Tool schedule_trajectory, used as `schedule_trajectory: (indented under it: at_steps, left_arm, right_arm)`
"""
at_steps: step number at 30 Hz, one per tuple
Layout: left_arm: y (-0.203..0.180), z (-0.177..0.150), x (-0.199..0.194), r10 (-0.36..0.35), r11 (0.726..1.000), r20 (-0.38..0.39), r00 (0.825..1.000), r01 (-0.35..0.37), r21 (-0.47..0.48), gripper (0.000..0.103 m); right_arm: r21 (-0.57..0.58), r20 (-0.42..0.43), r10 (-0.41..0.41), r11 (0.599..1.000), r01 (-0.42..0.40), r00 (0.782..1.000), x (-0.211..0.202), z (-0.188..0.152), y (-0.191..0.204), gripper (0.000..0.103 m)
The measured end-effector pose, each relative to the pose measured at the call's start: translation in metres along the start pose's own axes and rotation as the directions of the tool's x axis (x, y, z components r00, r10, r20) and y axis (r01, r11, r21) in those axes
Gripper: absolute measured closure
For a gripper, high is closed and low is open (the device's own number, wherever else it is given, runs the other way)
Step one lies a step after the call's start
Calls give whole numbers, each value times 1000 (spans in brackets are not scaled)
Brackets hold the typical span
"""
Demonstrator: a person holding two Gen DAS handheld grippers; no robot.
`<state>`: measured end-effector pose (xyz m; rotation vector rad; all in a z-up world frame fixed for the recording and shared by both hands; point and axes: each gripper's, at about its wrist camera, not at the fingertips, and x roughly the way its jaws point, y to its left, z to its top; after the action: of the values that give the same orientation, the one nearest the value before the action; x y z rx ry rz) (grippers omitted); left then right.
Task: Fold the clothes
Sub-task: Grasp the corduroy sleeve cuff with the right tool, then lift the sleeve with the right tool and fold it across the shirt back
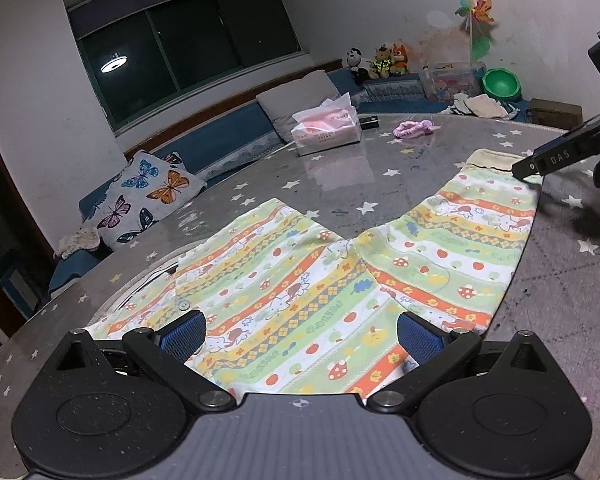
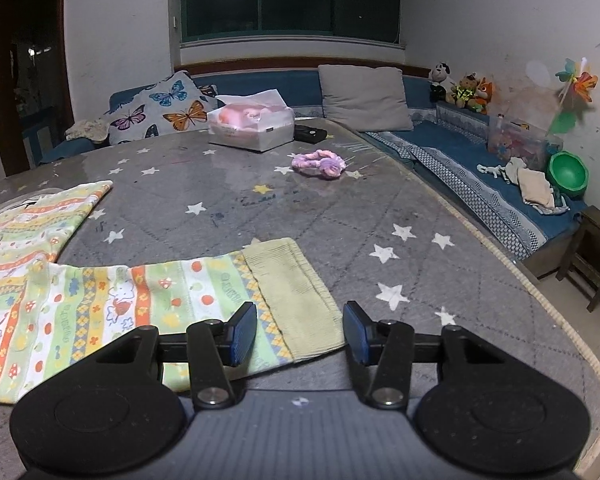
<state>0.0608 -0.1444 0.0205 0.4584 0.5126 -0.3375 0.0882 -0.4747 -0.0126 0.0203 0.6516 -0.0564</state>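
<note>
Child's trousers (image 1: 300,280) with green, orange and yellow stripes lie flat on the round table's grey star cloth (image 1: 380,184), legs spread apart. My left gripper (image 1: 300,336) hangs wide open over the seat end, with no cloth between its blue pads (image 1: 184,336). In the right wrist view the right leg (image 2: 100,308) ends in a pale ribbed cuff (image 2: 296,300). My right gripper (image 2: 300,332) stands open just above that cuff, which lies between the jaws. The pads (image 2: 244,332) do not press it. One right finger (image 1: 548,160) shows at the cuff (image 1: 496,160) in the left wrist view.
A tissue box (image 2: 252,124), a small black device (image 2: 310,134) and a pink-purple scrunchie (image 2: 320,164) lie at the far side of the table. The table's edge (image 2: 540,280) curves close on the right. A blue bench (image 2: 460,148) with cushions and toys runs behind.
</note>
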Motion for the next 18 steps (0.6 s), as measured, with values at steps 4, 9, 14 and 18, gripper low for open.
schedule_trajectory:
  at_steps: [4,9,14,18]
  left_arm:
    - [-1,1,5,1,1000,-13,1000,-1,-7,0]
    - [-1,0,13,2,1000,-36,999,-3,-18,0]
    - [-3,0,19,0,1000,-52,999,-1,-16,0]
    - [-3,0,21,-6,1000,-57,998,5,-15,0]
  right_arm:
    - [1,-2,4,1000,-4,1000,1,-2,0,55]
    - [-11,-4,13,1000,-13,1000,-1,-3,4,70]
    - [26,-8,32,999,-32,999,-3,-1,0,93]
    - [63,21,48,997,-49,999,-10,3,-4,96]
